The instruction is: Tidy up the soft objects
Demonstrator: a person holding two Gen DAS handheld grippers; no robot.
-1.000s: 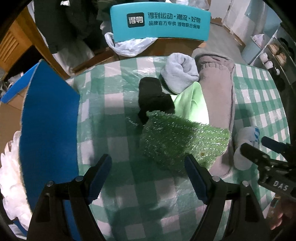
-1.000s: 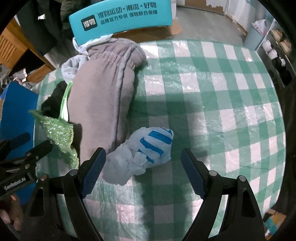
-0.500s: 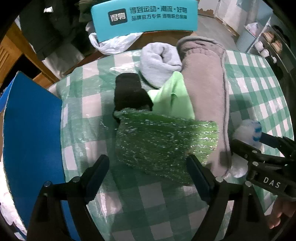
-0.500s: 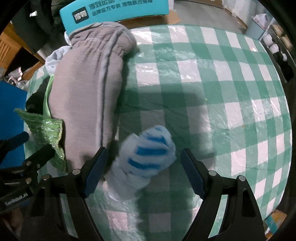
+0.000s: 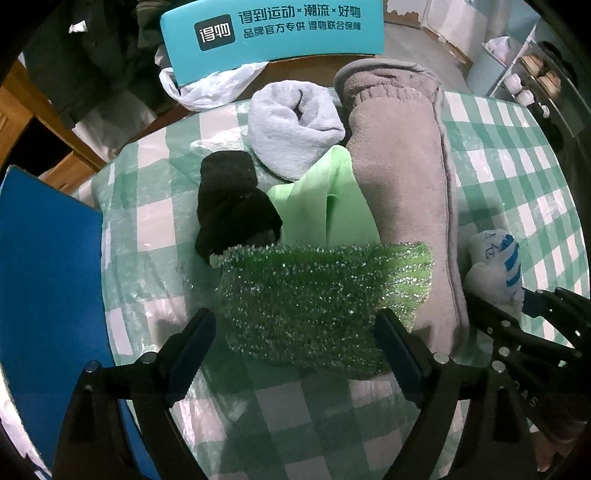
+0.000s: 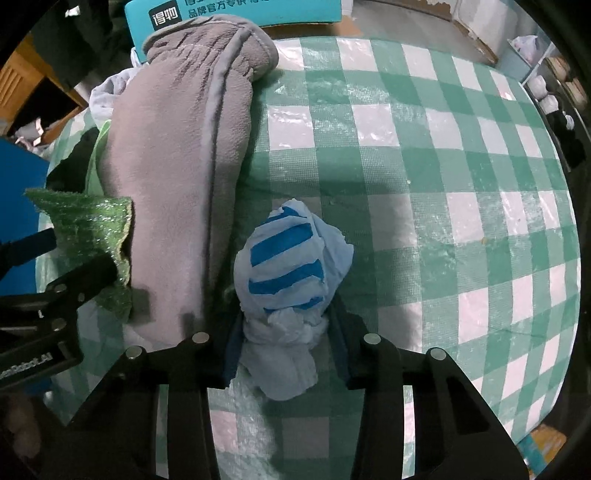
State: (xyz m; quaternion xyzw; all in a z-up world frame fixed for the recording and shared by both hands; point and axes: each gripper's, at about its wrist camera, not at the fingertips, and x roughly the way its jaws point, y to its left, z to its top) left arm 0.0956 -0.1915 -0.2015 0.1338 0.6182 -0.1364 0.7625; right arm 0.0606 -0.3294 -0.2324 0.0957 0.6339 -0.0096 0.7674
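Left wrist view: the left gripper (image 5: 295, 343) stands with its jaws spread wide, one on either side of the near edge of a glittery green scouring cloth (image 5: 317, 299), neither jaw visibly pressing it. The cloth lies on a table covered in a green-and-white checked plastic cloth (image 5: 155, 225), and its right end overlaps a long grey fleece roll (image 5: 402, 192) that runs away from the camera. Beyond the green cloth lie a pale green folded fabric (image 5: 321, 206), a bunched black sock (image 5: 232, 206) to its left, and a rolled light grey-white sock (image 5: 291, 125) at the far end, all touching or nearly touching one another. A flat blue board (image 5: 48, 295) stands at the left edge of the table, and a teal box with white printed characters (image 5: 273, 29) sits behind the table. Right wrist view: the right gripper (image 6: 286, 345) is closed on the lower, crumpled end of a white sock with blue stripes (image 6: 291, 258), whose striped upper part bulges above the jaws. The sock sits just beside the right flank of the grey fleece roll (image 6: 177, 155), over the checked table (image 6: 424, 177). The left gripper (image 6: 70, 284) appears at the left margin, by the glittery green cloth (image 6: 88, 229).
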